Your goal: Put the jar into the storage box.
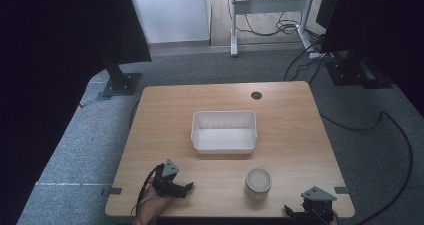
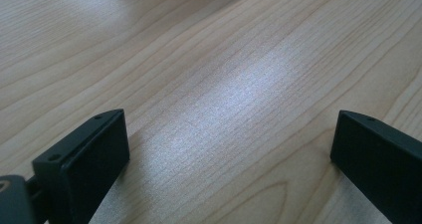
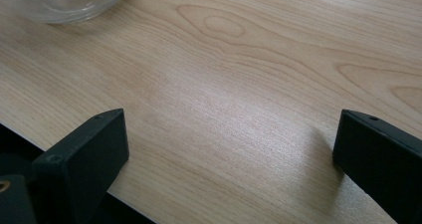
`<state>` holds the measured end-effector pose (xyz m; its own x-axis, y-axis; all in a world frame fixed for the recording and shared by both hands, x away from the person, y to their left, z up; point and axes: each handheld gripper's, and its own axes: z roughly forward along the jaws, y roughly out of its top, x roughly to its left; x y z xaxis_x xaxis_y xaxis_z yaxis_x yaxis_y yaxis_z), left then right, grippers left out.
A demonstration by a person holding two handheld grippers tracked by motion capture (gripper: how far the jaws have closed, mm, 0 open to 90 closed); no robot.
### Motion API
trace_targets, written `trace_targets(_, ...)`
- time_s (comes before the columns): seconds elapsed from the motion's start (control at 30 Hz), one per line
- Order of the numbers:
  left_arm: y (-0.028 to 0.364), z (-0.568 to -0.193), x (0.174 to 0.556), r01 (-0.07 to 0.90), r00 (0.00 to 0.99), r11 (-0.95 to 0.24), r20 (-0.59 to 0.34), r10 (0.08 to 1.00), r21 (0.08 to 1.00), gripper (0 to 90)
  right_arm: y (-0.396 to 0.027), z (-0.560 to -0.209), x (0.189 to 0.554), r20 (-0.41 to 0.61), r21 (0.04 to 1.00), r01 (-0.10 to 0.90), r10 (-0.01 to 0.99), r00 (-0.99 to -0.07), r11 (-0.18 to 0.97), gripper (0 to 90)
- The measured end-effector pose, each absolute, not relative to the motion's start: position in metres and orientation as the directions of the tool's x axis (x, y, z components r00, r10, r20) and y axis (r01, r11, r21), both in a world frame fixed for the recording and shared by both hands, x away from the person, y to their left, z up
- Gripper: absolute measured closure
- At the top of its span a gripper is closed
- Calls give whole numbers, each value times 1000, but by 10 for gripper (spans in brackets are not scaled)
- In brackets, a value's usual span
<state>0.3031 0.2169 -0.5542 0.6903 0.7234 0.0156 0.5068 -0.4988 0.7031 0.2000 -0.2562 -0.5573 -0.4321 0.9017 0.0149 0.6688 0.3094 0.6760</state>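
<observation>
Glass jar (image 1: 258, 183) stands upright between my grippers; right gripper (image 1: 296, 212) nearer, left gripper (image 1: 186, 187) farther; both spread, empty.

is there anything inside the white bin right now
No, in the high view the white bin shows a bare white floor, and the glass jar stands apart from it on the table.

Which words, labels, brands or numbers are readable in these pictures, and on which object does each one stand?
None: no readable text on the white bin, the glass jar, the wooden table, the left gripper or the right gripper.
</observation>
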Motion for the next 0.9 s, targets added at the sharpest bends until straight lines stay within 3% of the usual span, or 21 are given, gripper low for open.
trace_targets(0.9, 217, -554, 303, 513, 680, -491, 16, 733, 704, 15, -256, -557, 199, 19, 671, 676, 904, -427, 305, 1)
